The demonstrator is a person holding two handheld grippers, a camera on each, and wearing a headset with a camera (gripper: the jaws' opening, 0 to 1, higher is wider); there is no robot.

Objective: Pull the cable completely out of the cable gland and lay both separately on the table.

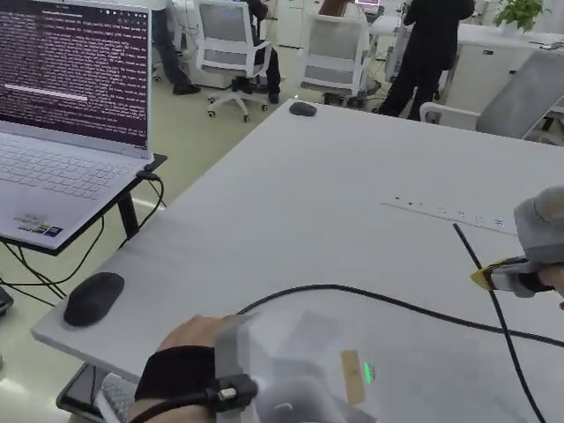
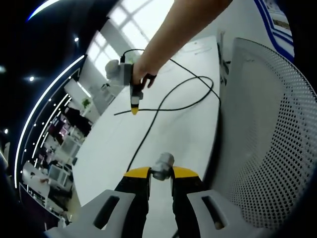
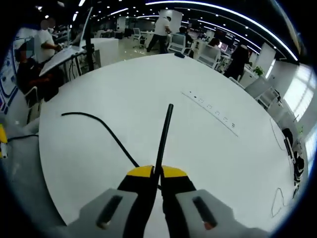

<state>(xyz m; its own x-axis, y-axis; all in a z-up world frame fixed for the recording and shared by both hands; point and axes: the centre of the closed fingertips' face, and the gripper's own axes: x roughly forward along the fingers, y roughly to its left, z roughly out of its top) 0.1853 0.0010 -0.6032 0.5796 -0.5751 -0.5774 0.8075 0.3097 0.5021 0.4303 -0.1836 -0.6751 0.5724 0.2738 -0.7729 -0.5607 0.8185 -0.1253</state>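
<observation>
While the left gripper (image 2: 161,174) pinches the cable gland (image 2: 163,165) | right gripper (image 3: 158,174) clamps the black cable (image 3: 166,129) near its end

white table (image 1: 335,194) carries black cable (image 1: 352,293), near mouse (image 1: 93,298), far mouse (image 1: 302,109), pale marked strip (image 1: 449,214).

We find the room bright and evenly lit: ceiling strip lights (image 3: 148,6) arc far beyond the right tool (image 3: 157,172), and the white worktop (image 3: 124,94) ahead of it is uniformly pale, with only soft, faint shadows. Beyond the left tool (image 2: 161,172) the windows (image 2: 131,14) burn out to white glare, and in both gripper views straight lines bow hard toward the edges. In the head view we see the left tool smeared and out of focus, while the worktop beyond it stays sharp.
</observation>
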